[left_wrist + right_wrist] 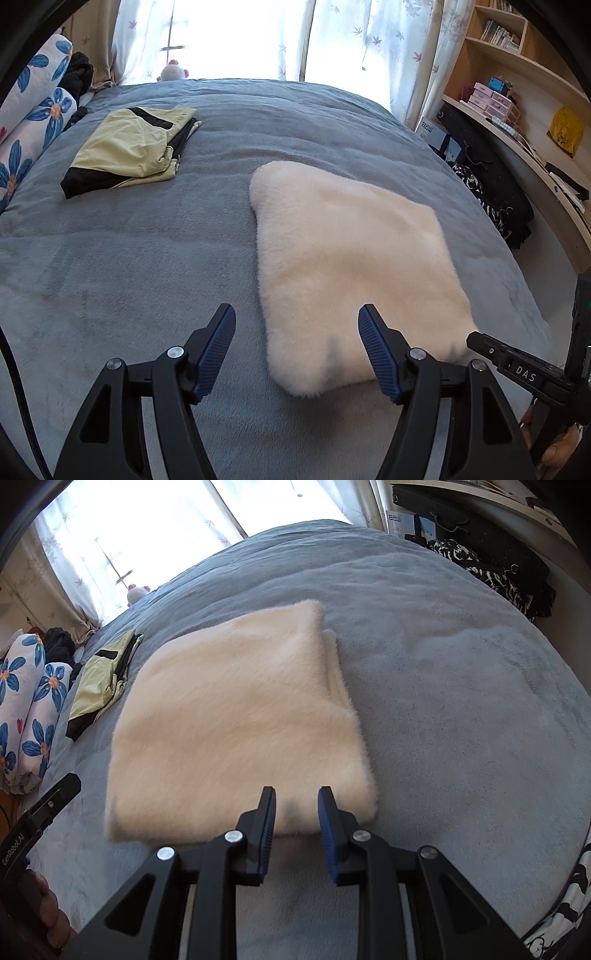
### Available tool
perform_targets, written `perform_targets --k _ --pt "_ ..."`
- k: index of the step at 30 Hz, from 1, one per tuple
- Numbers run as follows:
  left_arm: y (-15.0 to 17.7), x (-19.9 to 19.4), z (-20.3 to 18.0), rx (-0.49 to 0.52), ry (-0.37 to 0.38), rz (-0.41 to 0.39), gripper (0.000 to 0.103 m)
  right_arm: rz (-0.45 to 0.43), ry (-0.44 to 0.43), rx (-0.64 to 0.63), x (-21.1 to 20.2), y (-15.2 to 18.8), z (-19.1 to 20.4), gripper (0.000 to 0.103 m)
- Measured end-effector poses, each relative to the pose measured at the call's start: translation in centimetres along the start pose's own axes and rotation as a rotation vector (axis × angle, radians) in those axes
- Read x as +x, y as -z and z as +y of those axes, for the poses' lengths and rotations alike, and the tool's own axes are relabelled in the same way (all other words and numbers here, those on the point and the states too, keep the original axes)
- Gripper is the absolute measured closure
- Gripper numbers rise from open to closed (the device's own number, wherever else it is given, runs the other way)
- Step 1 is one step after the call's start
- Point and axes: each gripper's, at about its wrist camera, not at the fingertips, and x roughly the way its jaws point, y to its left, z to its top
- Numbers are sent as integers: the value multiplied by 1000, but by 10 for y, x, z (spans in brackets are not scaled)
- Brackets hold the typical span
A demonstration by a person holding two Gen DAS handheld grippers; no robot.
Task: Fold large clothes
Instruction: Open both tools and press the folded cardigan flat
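Note:
A cream fluffy garment [354, 266] lies folded into a thick rectangle on the grey-blue bed cover [147, 258]; it also shows in the right wrist view [236, 727]. My left gripper [297, 325] is wide open and empty, hovering over the garment's near left corner. My right gripper [297, 805] is open with a narrower gap and empty, just above the garment's near edge. The right gripper's body shows in the left wrist view [517, 365], and the left gripper's body shows in the right wrist view [40, 812].
A folded yellow-green and black garment [136, 147] lies at the far left of the bed. Floral pillows [33, 114] line the left edge. A desk and shelves [517, 110] with dark clothing [495, 206] stand to the right. Curtains [369, 37] hang behind.

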Motion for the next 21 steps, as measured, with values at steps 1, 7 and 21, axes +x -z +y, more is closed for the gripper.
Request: perform_targets --k 1,7,21 --pt "1 -3 0 0 -1 1 36 2 -3 -5 -2 1 2 80" --pt "4 -15 -1 7 0 -1 34 -6 -22 -32 -17 7 11 78" --pt "9 -39 -7 12 35 -3 30 -25 -61 -60 -39 11 19 58"
